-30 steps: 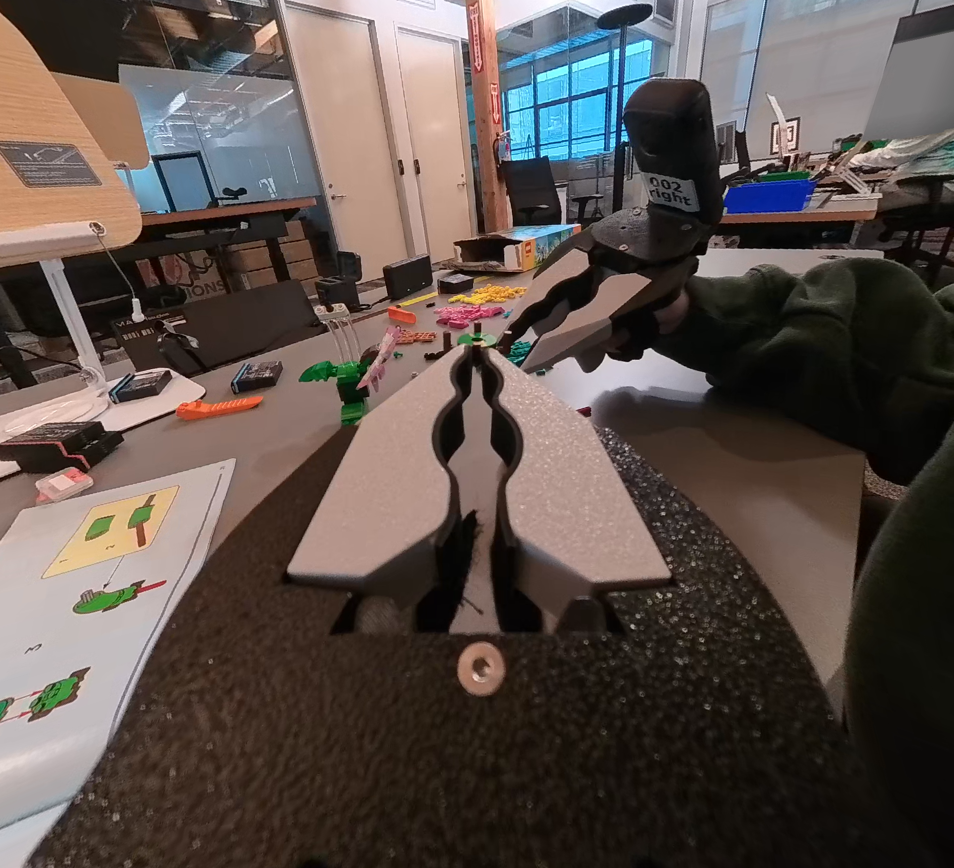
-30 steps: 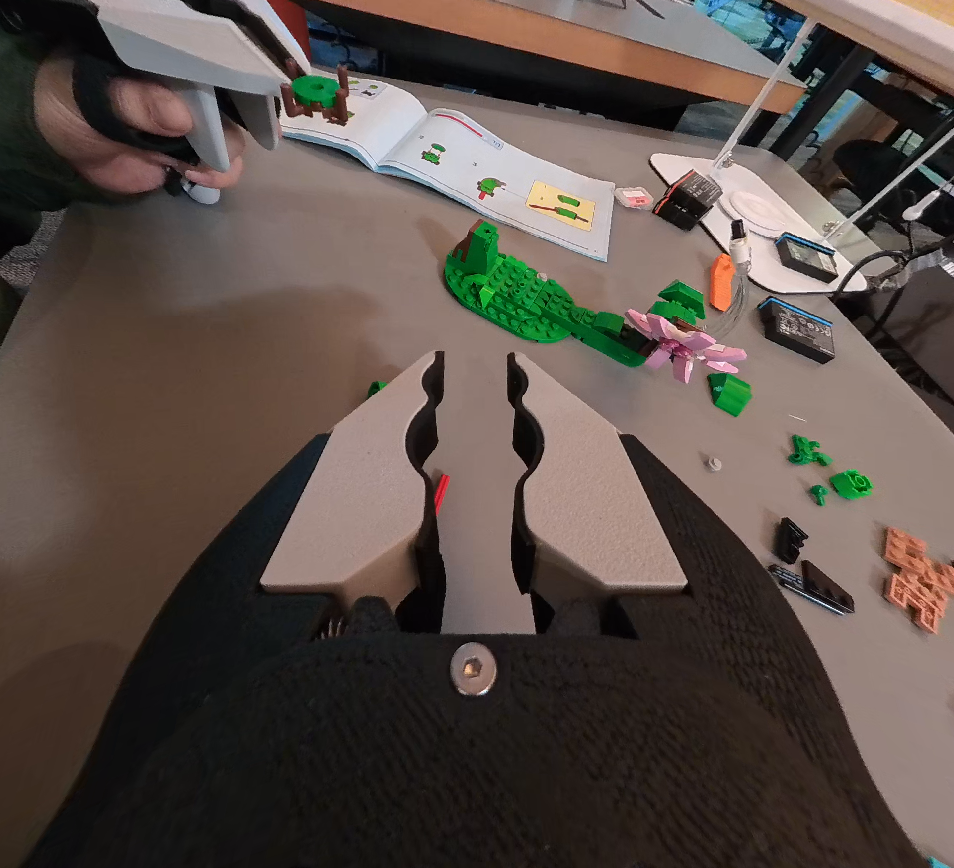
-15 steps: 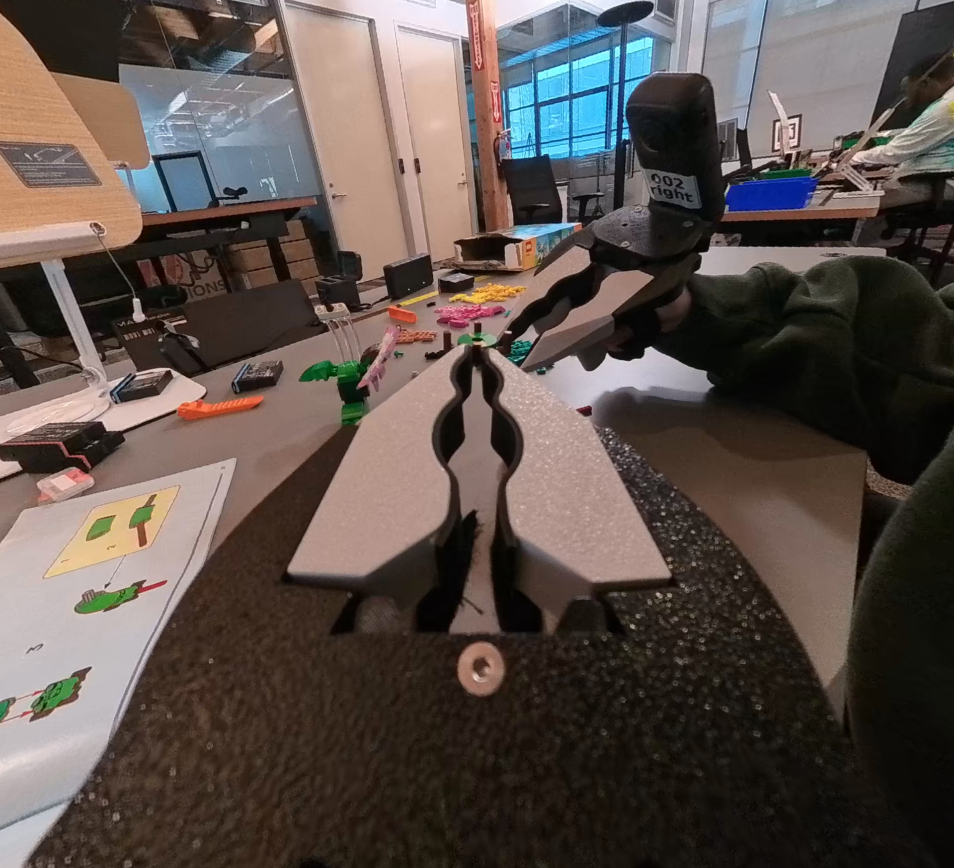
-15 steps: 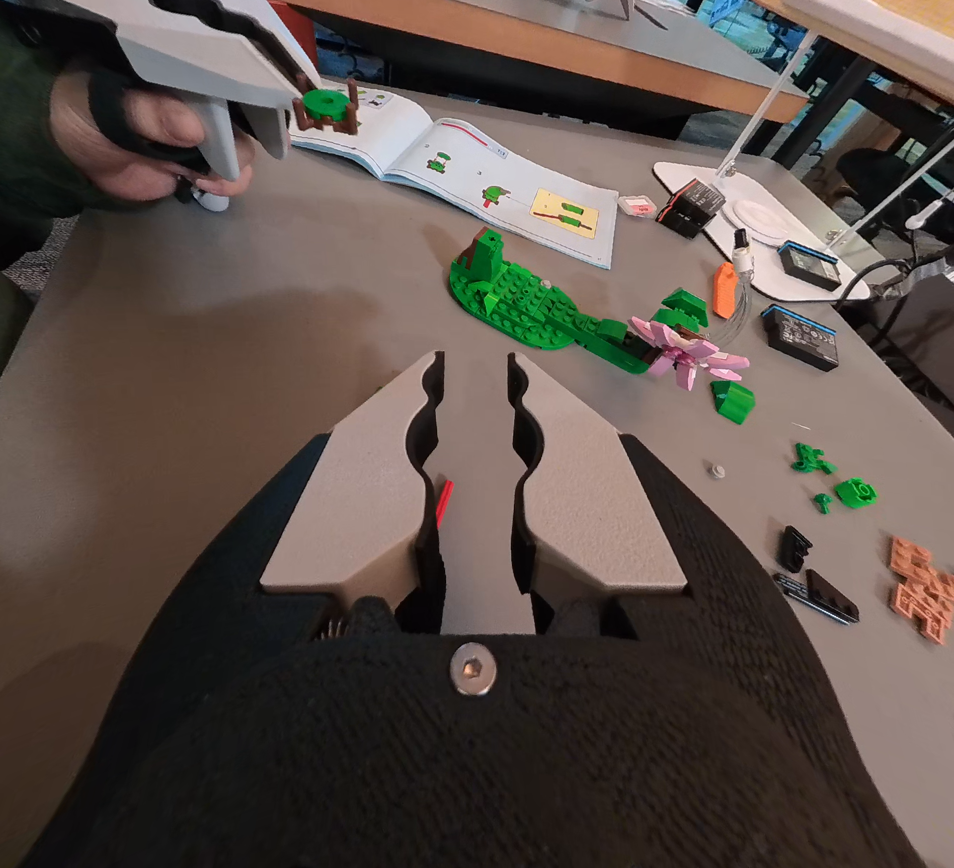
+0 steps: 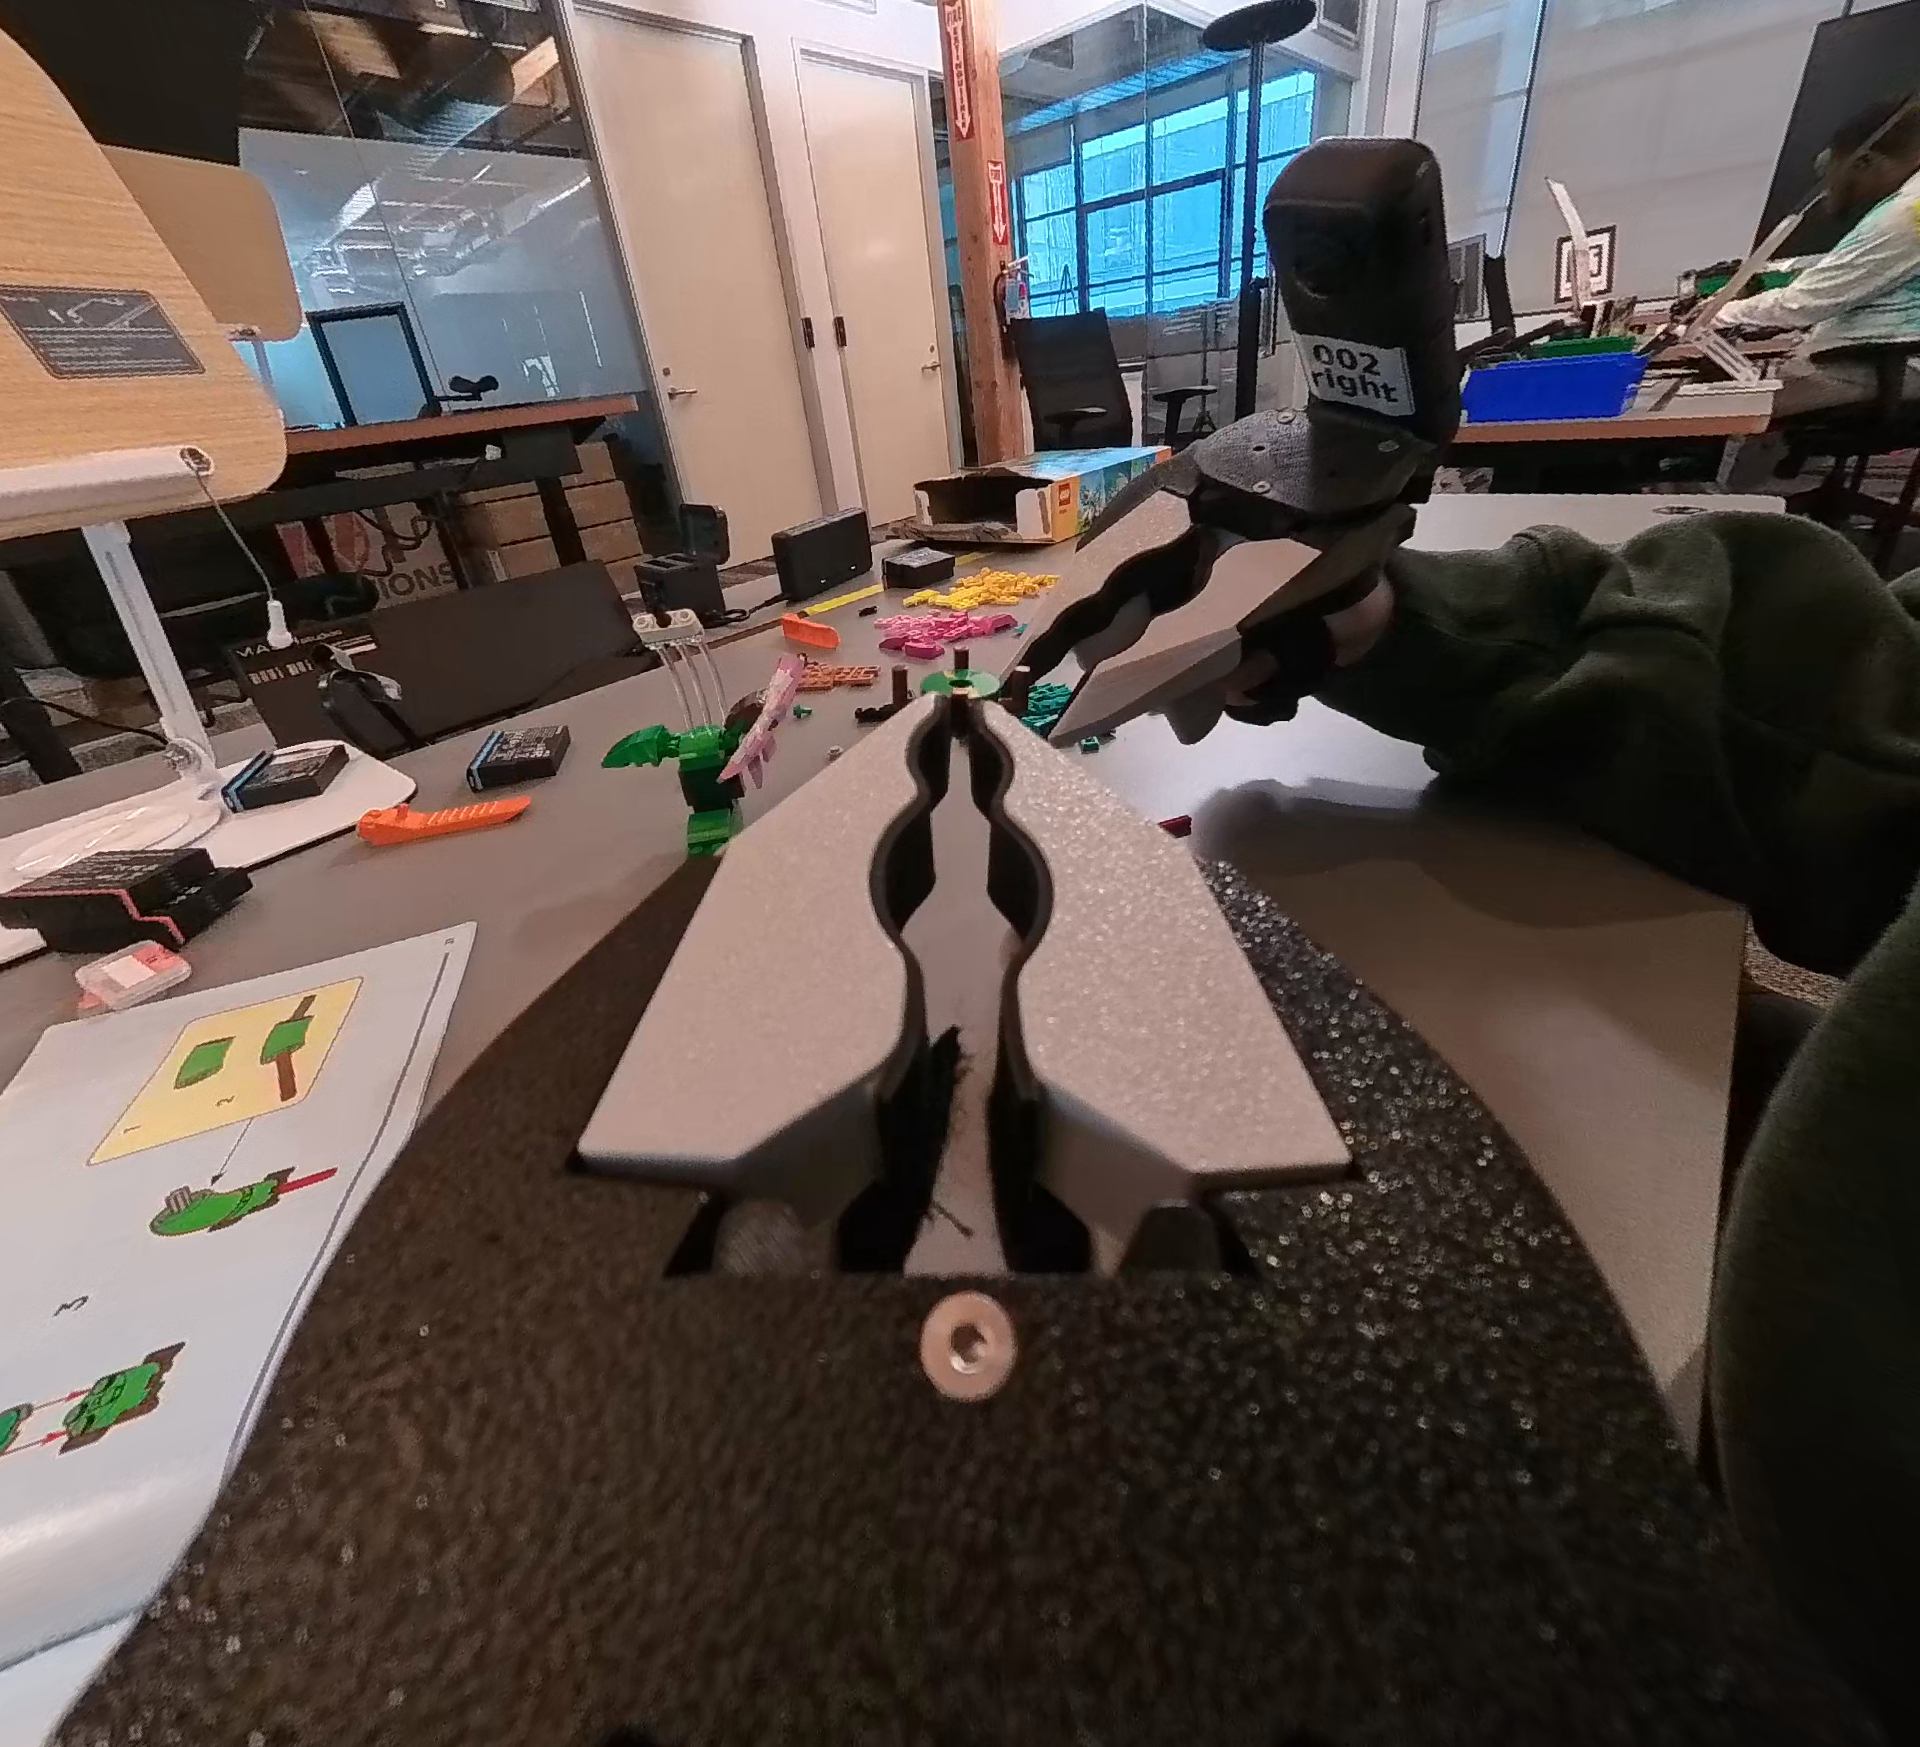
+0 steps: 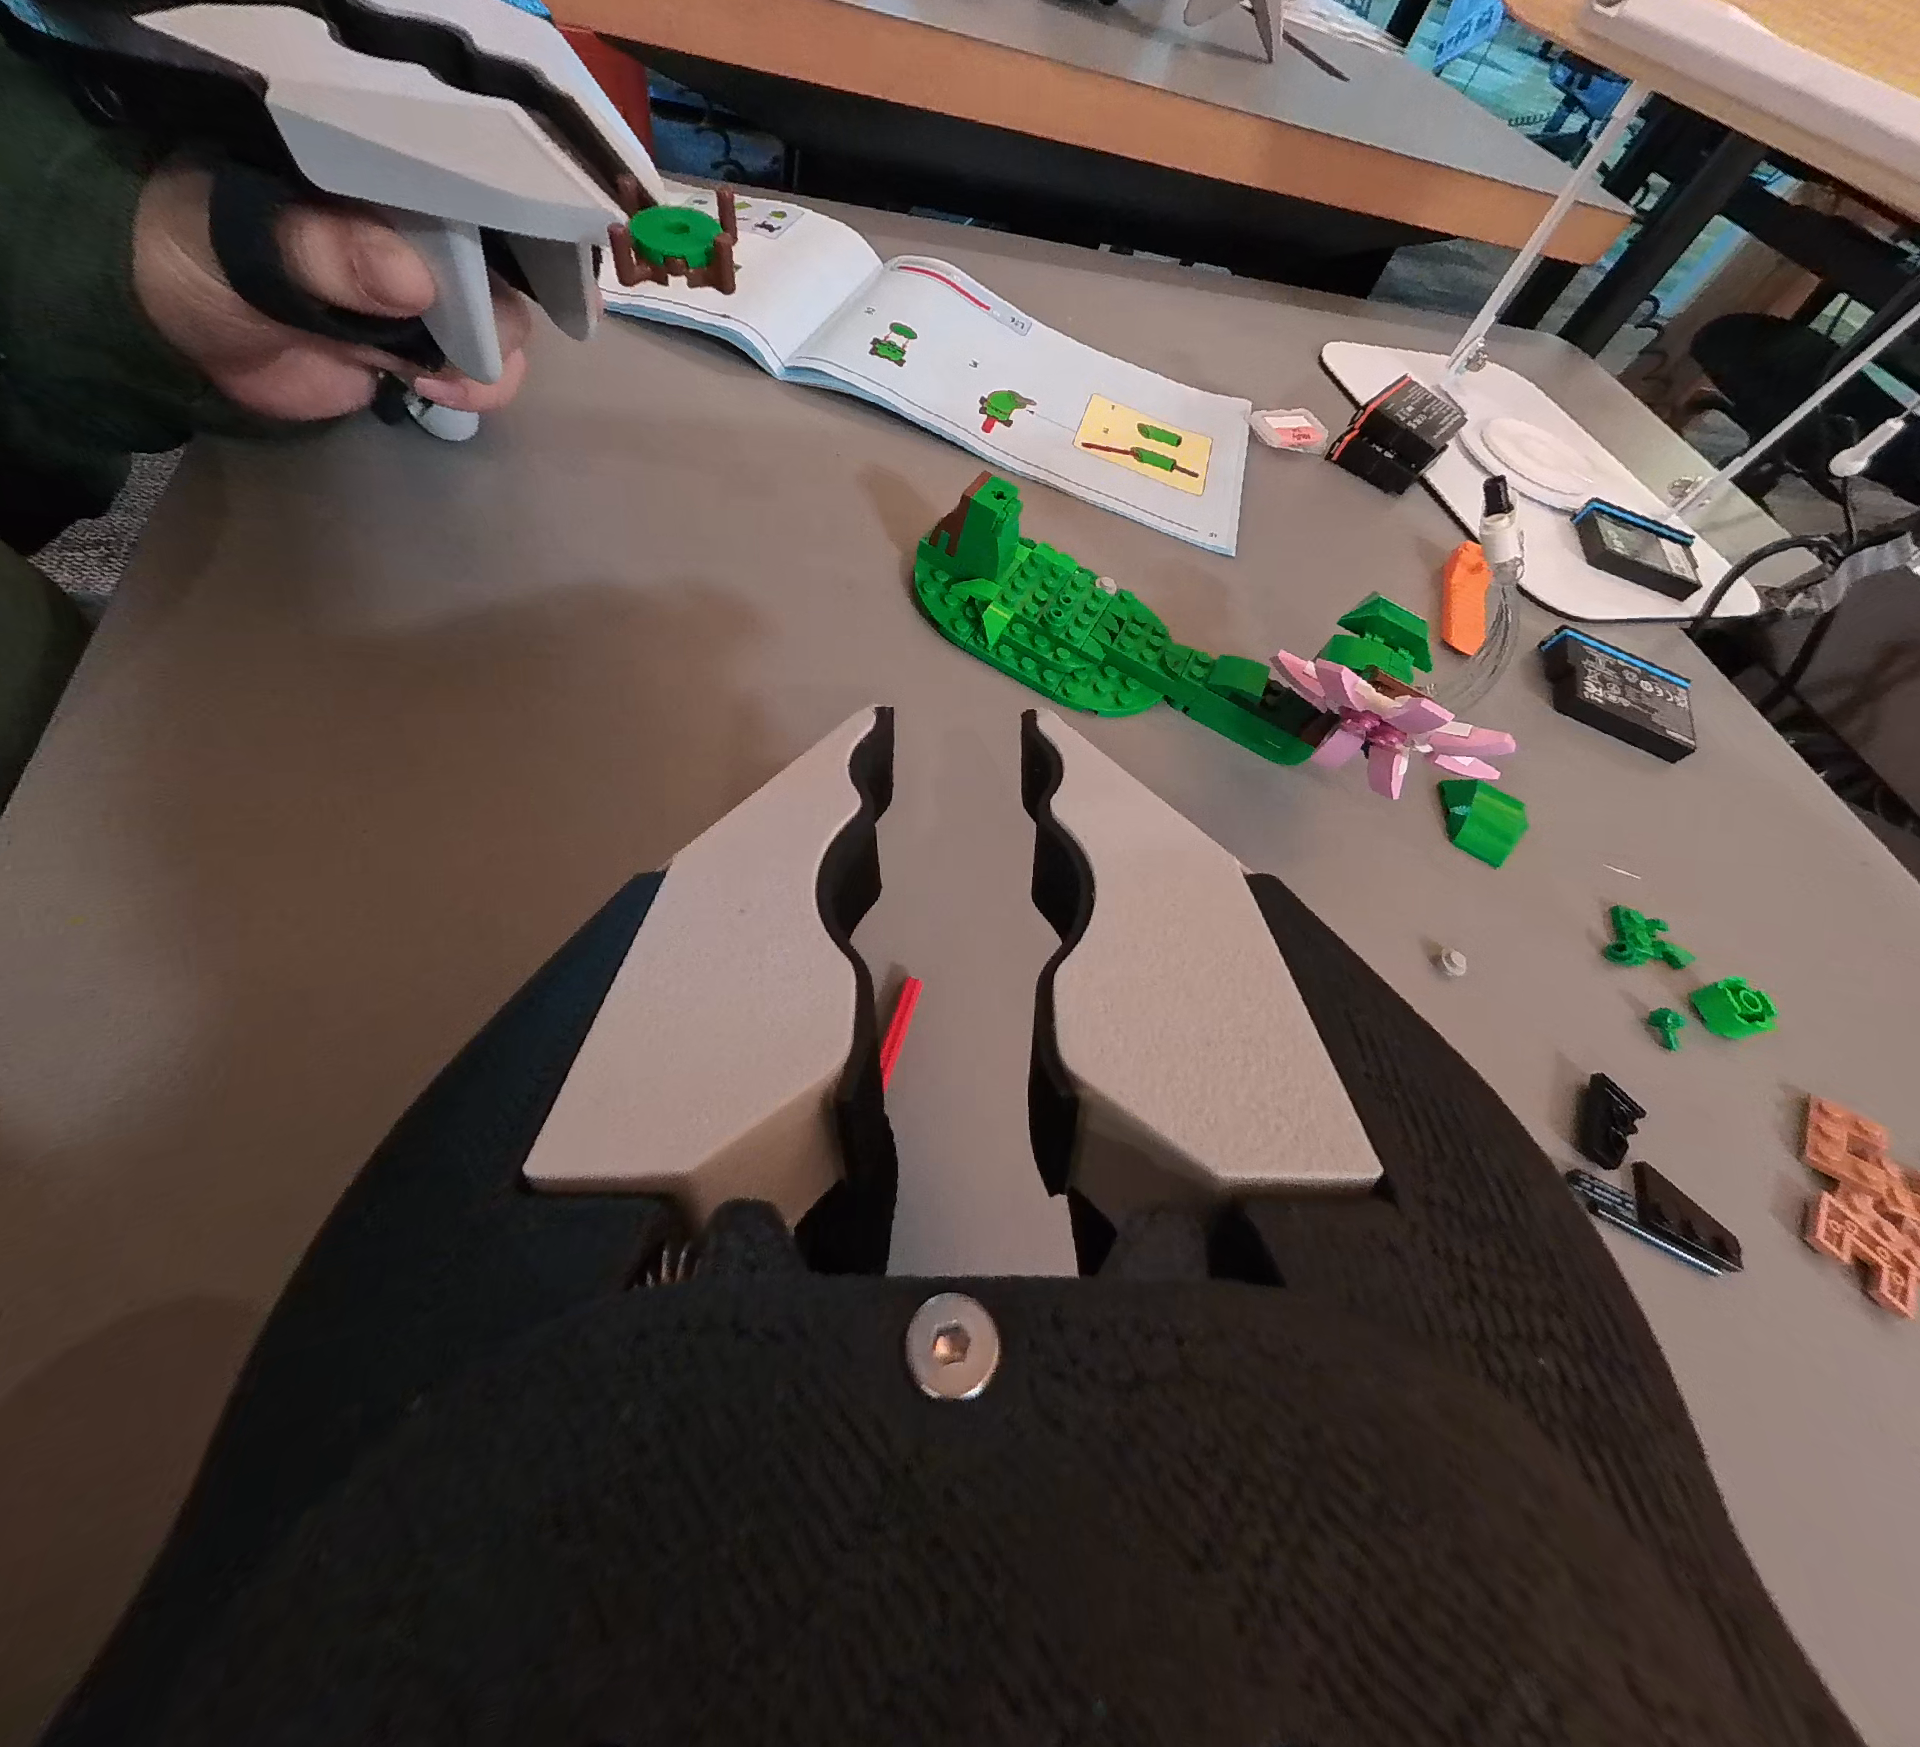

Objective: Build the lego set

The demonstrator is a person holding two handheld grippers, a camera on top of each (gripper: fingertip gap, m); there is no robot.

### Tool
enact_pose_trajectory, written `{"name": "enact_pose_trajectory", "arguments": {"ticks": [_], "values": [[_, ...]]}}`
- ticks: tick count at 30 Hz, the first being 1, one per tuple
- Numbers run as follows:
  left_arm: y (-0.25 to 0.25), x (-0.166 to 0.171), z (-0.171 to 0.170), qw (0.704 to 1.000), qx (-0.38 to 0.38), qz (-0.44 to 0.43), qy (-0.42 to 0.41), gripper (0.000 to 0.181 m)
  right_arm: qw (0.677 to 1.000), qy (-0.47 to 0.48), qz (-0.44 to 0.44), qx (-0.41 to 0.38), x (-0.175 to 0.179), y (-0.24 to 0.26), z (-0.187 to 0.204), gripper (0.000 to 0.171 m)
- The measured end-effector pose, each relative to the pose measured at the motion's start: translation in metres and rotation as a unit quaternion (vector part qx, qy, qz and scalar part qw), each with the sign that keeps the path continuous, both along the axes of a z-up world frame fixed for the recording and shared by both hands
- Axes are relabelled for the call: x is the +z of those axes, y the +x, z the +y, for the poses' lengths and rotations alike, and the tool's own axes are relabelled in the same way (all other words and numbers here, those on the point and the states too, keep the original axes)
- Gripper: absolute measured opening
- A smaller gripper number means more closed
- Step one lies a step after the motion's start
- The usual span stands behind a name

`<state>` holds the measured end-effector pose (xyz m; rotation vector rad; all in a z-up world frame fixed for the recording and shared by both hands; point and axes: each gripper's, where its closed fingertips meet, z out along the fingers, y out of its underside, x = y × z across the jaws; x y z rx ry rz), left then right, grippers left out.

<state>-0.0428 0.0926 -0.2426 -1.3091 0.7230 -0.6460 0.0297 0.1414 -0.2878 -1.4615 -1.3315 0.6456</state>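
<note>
Left tongs [image 6: 623, 217] gripped a green disc with brown prongs [image 6: 673, 241]. Right tongs [image 6: 956, 731] open, empty, above tabletop [image 6: 468, 658]. Next, likely: fit it onto green base [image 6: 1039, 617], carefully aligned.

Left wrist view: rides low behind the left tool [image 5: 961, 710], facing level across the desk [image 5: 1403, 918] into the room, the right tool [image 5: 1049, 689] close ahead.
Right wrist view: sits higher behind the right tool [image 6: 956, 726], tilted down at the desk [image 6: 468, 710], the left tool [image 6: 639, 217] upper left.
Shared: green build [image 5: 712, 778] [image 6: 1049, 622], open booklet [image 5: 156, 1178] [image 6: 935, 347].
</note>
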Motion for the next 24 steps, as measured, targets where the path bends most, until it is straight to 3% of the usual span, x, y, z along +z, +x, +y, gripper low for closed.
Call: {"name": "enact_pose_trajectory", "arguments": {"ticks": [3,8,13,24], "values": [[0.0,0.0,0.0,1.0,0.0,0.0,0.0,0.0,1.0,0.013,0.003,-0.019,0.003,0.003,0.005,0.023],[0.0,0.0,0.0,1.0,0.0,0.0,0.001,0.0,0.982,0.079,0.072,-0.157,0.038,0.038,0.043,0.023],[-0.001,0.0,0.0,1.0,0.0,0.0,0.001,0.0,0.954,0.079,0.15,-0.247,0.061,0.073,0.061,0.024],[0.0,0.0,-0.001,1.0,0.0,0.001,0.001,0.0,0.953,0.06,0.169,-0.243,0.062,0.073,0.061,0.023]]}}
